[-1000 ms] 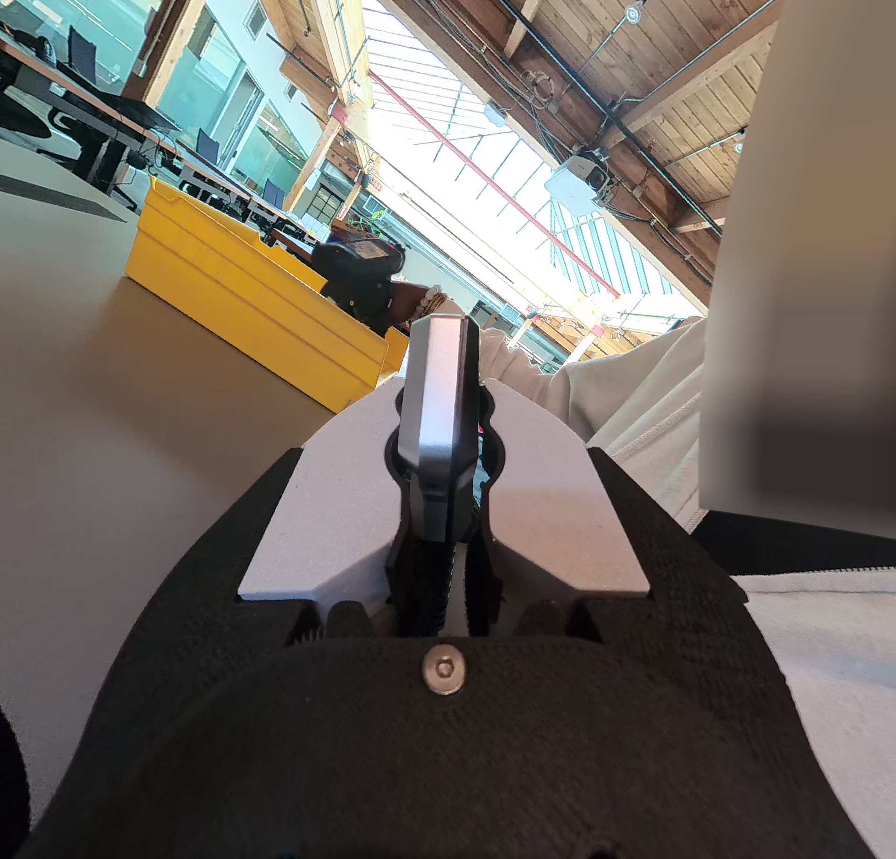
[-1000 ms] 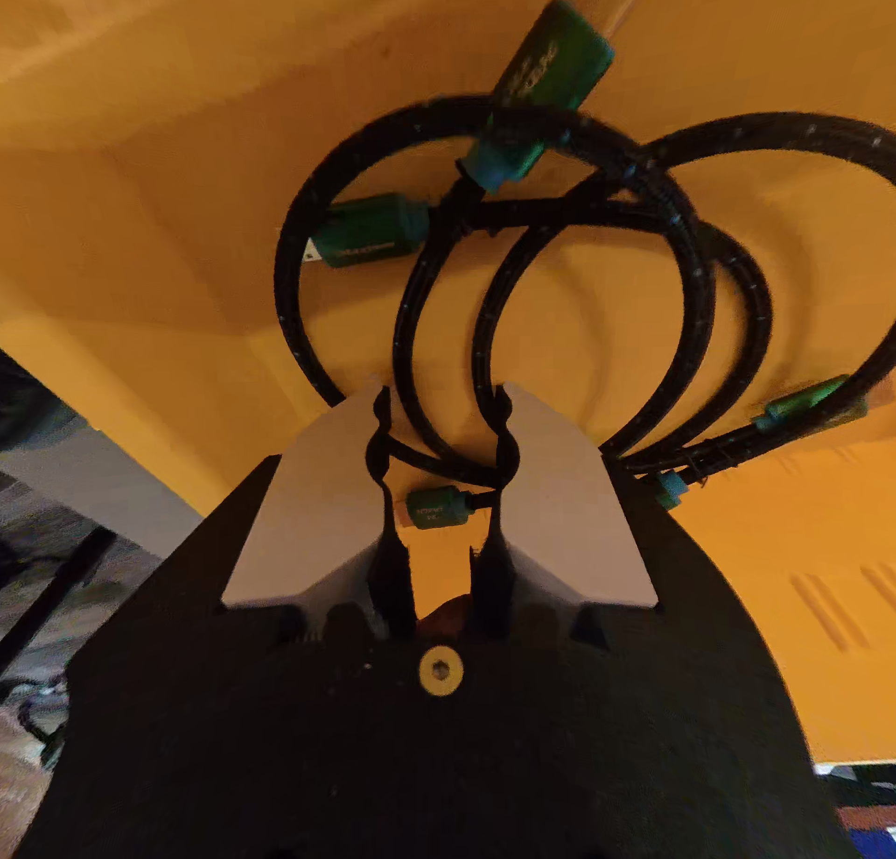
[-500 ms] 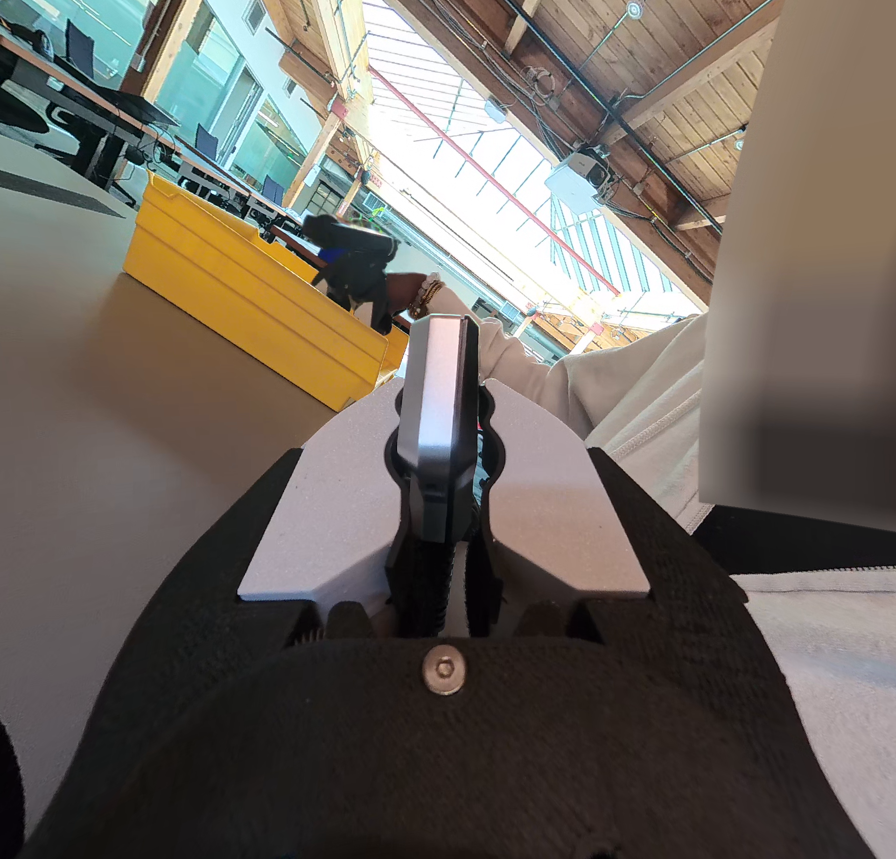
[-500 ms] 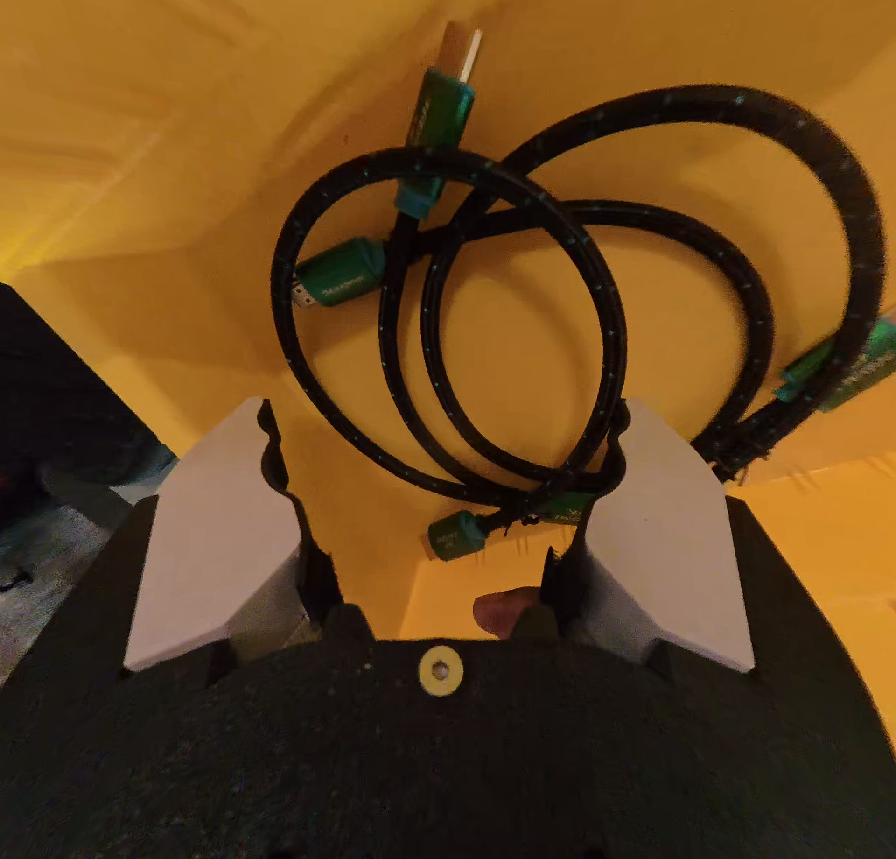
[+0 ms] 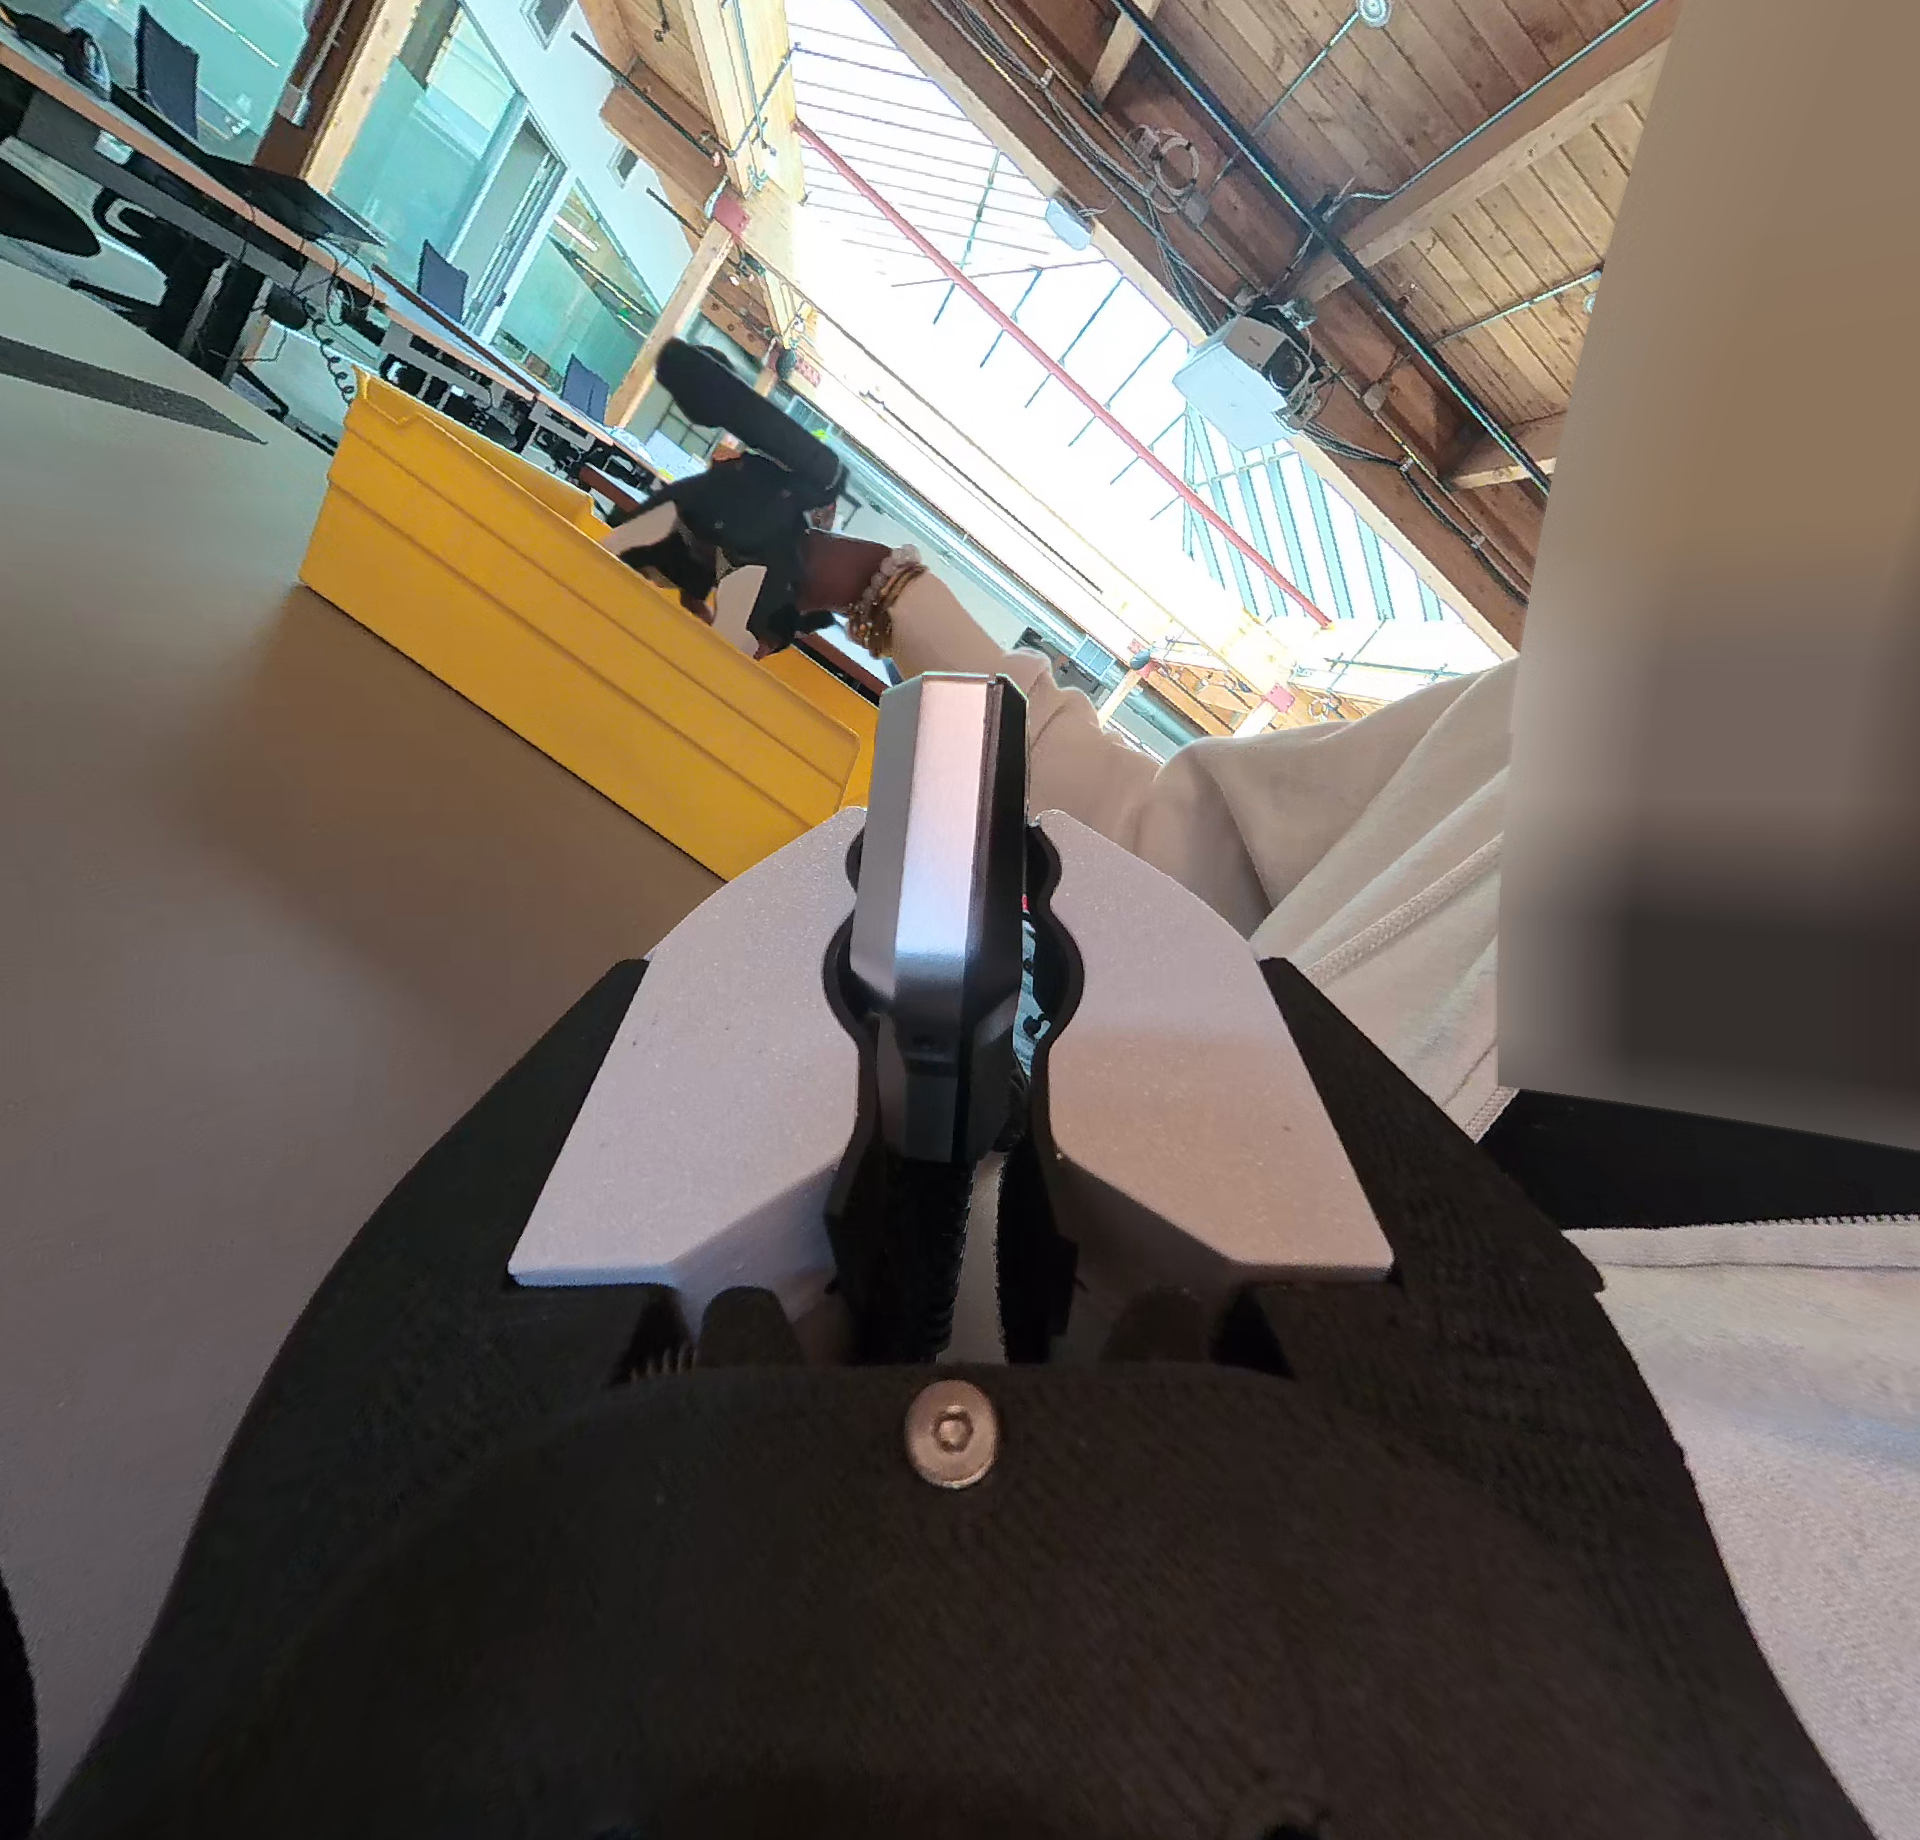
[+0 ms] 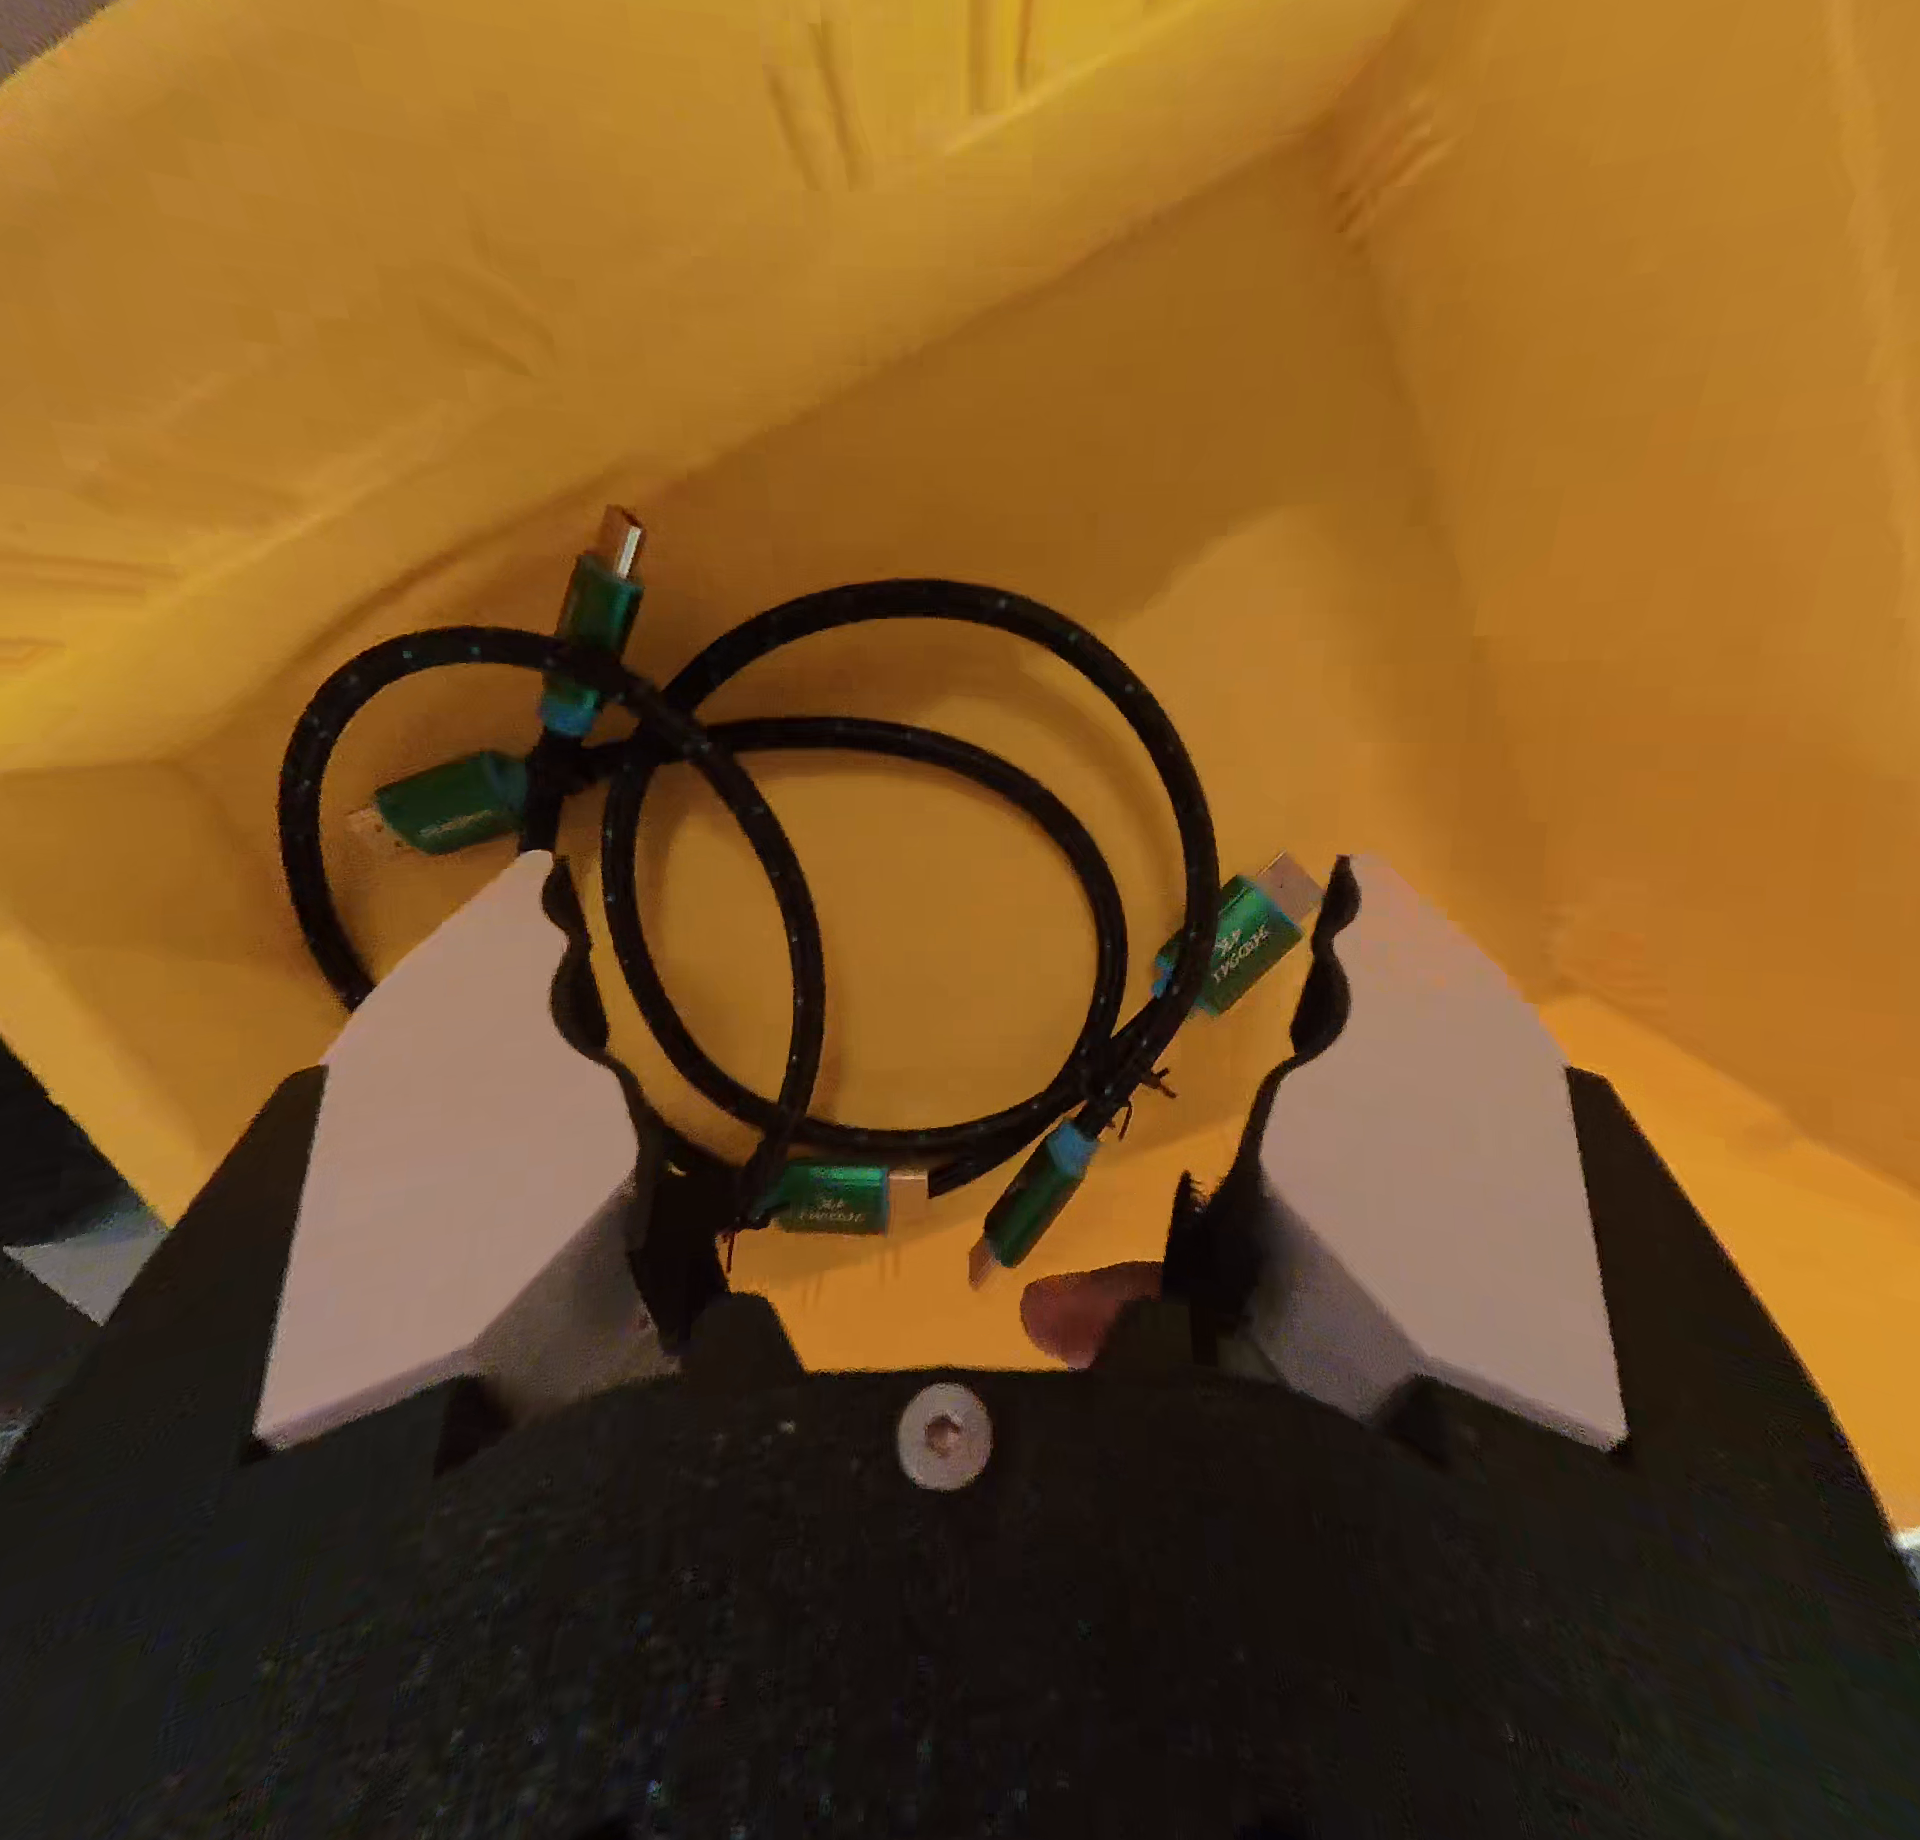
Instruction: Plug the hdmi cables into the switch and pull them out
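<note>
My left gripper is shut on the grey metal HDMI switch, held edge-up and pointing up toward the ceiling. My right gripper is open and empty above a heap of black braided HDMI cables with green plugs on the floor of a yellow bin. The cables lie coiled and crossed over each other. The right gripper also shows far off in the left wrist view, over the bin.
The bin stands on a grey table. A person's light sleeve reaches from the right to the bin. Desks and chairs stand in the background.
My right gripper opened wide and pulled back up from the cables, which now look smaller and lie loose in the bin. The left gripper and switch have not moved.
</note>
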`<state>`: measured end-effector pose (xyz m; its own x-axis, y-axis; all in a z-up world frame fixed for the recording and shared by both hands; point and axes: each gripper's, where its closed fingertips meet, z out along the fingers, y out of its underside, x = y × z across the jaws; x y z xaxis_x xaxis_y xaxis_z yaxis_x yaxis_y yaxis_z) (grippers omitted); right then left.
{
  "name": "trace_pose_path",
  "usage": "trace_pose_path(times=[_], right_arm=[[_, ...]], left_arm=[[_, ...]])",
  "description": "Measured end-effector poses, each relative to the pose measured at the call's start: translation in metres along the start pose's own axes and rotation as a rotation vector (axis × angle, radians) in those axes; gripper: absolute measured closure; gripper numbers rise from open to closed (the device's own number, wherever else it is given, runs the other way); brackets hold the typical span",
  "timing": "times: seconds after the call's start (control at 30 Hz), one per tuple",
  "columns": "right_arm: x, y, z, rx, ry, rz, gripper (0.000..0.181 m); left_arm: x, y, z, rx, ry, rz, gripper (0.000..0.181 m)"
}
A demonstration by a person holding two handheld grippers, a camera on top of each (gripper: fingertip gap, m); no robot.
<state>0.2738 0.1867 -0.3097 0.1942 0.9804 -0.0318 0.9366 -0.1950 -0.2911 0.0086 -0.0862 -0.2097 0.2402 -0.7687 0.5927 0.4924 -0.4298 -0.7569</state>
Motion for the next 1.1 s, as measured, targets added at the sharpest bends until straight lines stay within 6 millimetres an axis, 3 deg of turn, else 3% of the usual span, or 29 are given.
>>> trace_pose_path(times=[0.07, 0.17, 0.23, 0.37, 0.47, 0.57, 0.63, 0.7, 0.8, 0.9, 1.0, 1.1], right_arm=[[0.003, -0.001, 0.01, -0.037, -0.025, 0.007, 0.039], [-0.006, -0.003, 0.022, -0.07, -0.146, 0.049, 0.036], [-0.02, 0.002, 0.025, -0.115, -0.239, 0.085, 0.043], [-0.024, 0.006, 0.016, -0.122, -0.251, 0.083, 0.06], [-0.016, -0.021, -0.007, 0.07, -0.099, 0.083, 0.06], [-0.027, -0.079, -0.06, 0.457, 0.122, 0.029, 0.062], [-0.068, -0.118, -0.097, 0.739, 0.17, -0.05, 0.06], [-0.124, -0.149, -0.124, 0.982, 0.119, -0.109, 0.061], [-0.218, -0.186, -0.133, 1.242, -0.155, -0.163, 0.071], [-0.275, -0.215, -0.092, 1.272, -0.378, -0.157, 0.09], [-0.31, -0.24, -0.039, 1.155, -0.573, -0.109, 0.111], [-0.331, -0.253, -0.019, 1.101, -0.688, -0.107, 0.132]], left_arm=[[0.0, -0.001, 0.0, 0.003, 0.002, 0.001, 0.155], [0.0, -0.001, 0.0, 0.002, 0.003, -0.003, 0.155], [0.0, 0.0, 0.0, -0.001, 0.001, -0.002, 0.155], [0.0, -0.001, 0.0, 0.004, -0.002, -0.002, 0.155], [-0.002, -0.001, 0.0, 0.005, -0.011, -0.001, 0.155], [-0.006, -0.004, -0.001, 0.024, -0.04, 0.012, 0.155], [-0.009, -0.01, -0.004, 0.059, -0.065, 0.029, 0.156], [-0.01, -0.016, -0.007, 0.095, -0.081, 0.047, 0.156], [-0.011, -0.022, -0.011, 0.131, -0.092, 0.062, 0.156], [-0.01, -0.025, -0.012, 0.147, -0.086, 0.068, 0.156], [-0.009, -0.025, -0.012, 0.156, -0.08, 0.071, 0.156], [-0.006, -0.028, -0.013, 0.175, -0.069, 0.071, 0.156]])
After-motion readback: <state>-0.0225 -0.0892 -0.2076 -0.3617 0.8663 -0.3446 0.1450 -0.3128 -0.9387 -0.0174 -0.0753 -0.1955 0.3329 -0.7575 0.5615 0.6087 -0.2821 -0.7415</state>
